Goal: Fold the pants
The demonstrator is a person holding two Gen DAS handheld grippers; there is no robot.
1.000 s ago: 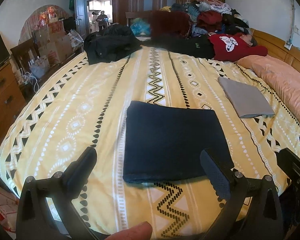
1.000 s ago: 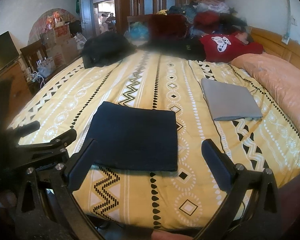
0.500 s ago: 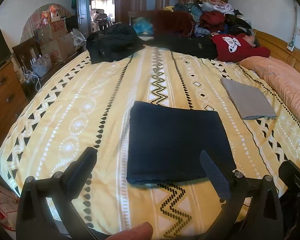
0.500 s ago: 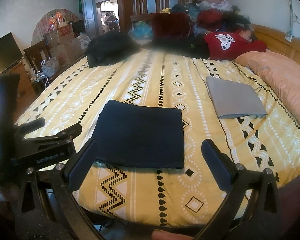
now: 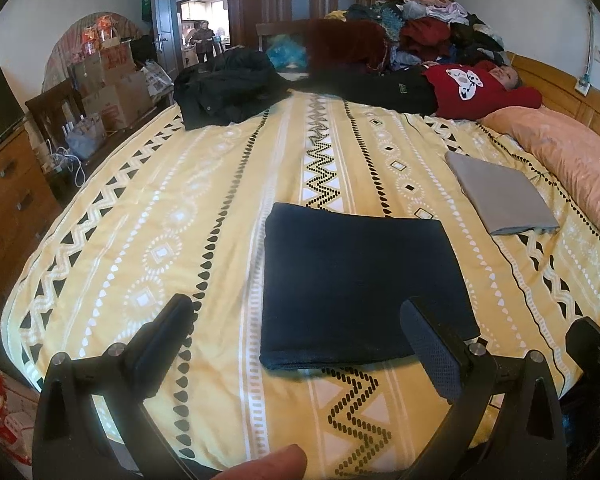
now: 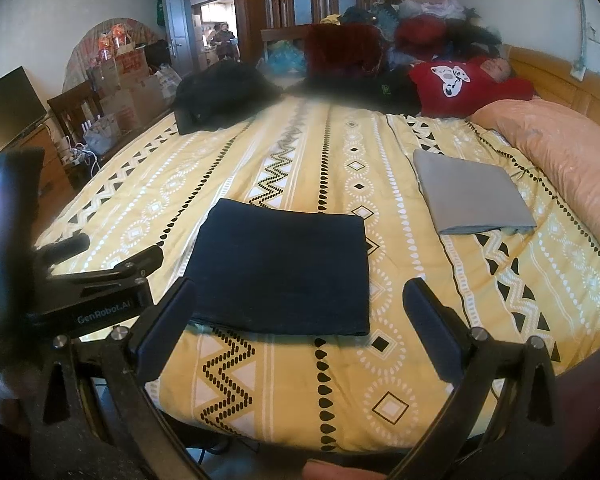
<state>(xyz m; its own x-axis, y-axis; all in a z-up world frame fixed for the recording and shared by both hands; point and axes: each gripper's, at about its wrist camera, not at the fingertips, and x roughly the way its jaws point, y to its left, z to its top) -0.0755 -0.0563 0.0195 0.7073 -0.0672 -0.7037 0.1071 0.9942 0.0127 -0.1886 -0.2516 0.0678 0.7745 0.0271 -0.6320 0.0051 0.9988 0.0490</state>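
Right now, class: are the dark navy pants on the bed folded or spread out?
Folded. The navy pants lie as one compact flat rectangle on the yellow patterned bedspread, no legs trailing. Both grippers' jaws stand open, clear of them.

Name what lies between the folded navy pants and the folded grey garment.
Only bare patterned bedspread separates the folded navy pants from the folded grey garment, clearest in the right wrist view.

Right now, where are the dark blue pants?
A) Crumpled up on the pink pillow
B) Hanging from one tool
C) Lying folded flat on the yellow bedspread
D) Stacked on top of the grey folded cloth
C: the dark blue pants lie as a flat folded rectangle on the yellow bedspread, apart from the grey folded cloth, and both the left tool and the right tool are open and hold nothing.
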